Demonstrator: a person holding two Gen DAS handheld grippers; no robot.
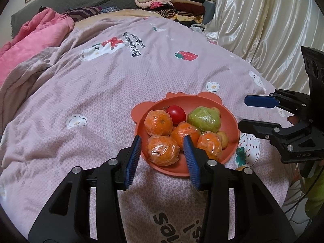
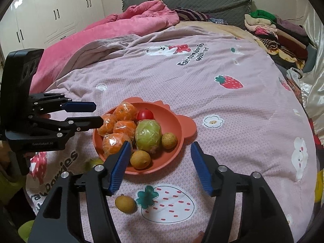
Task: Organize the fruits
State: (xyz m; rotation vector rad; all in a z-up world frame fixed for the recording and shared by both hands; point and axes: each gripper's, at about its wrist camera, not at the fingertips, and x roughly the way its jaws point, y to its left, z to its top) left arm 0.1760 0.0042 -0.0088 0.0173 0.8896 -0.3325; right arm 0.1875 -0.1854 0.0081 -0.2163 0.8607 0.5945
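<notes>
Fruits fill an orange bowl point(image 2: 182, 139) on the bed's pink blanket point(image 2: 202, 93): wrapped oranges point(image 2: 116, 141), a red tomato point(image 2: 145, 115), a wrapped green fruit point(image 2: 148, 135). One small brown fruit point(image 2: 125, 203) lies just before the bowl. Left tool point(image 1: 162, 143) gapes around an orange, not pressing; right tool point(image 2: 160, 151) is wide, empty.

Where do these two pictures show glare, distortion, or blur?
Left wrist view: glare on the plastic wrap of the oranges and on the shiny curtain; fisheye bends the bed edges. Right wrist view: glossy wardrobe doors reflect light; the small brown fruit near the lens looks slightly soft.
</notes>
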